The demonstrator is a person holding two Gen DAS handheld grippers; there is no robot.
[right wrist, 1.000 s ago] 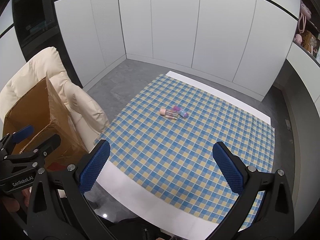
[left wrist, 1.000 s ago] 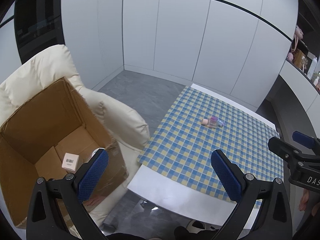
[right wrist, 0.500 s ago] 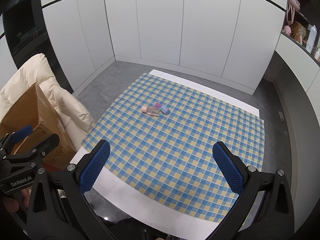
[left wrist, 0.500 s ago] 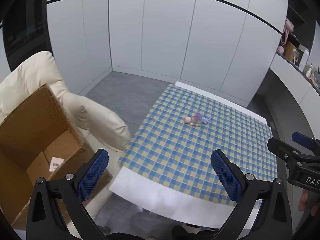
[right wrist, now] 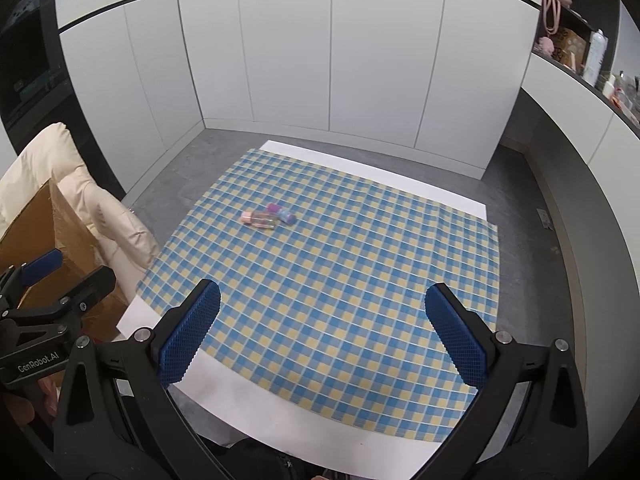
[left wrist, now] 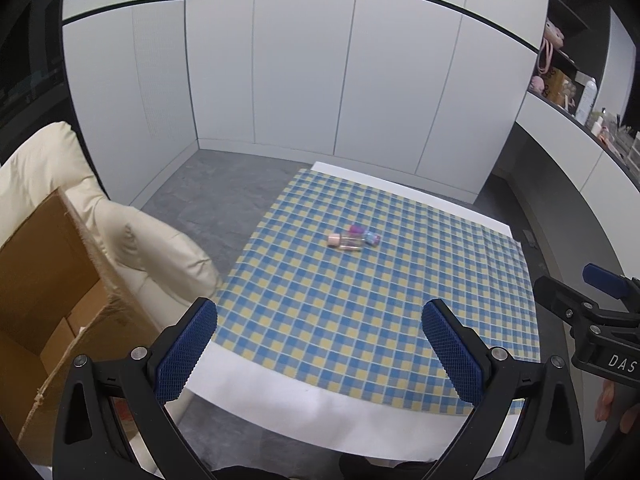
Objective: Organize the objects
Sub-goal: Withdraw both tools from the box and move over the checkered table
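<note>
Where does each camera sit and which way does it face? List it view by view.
Left wrist: on the left gripper, facing the checked tablecloth; cardboard box at left, right gripper at right edge.
Right wrist: on the right gripper, facing the same cloth; left gripper at left edge.
Shared: the small bottles mid-cloth, box, cream chair.

We hold our left claw (left wrist: 319, 344) and right claw (right wrist: 322, 330) side by side, level, both spread wide and empty.

A white table (left wrist: 304, 400) is covered by a blue-and-yellow checked cloth (left wrist: 360, 304), on which two small bottles (left wrist: 352, 238) are laid touching.
</note>
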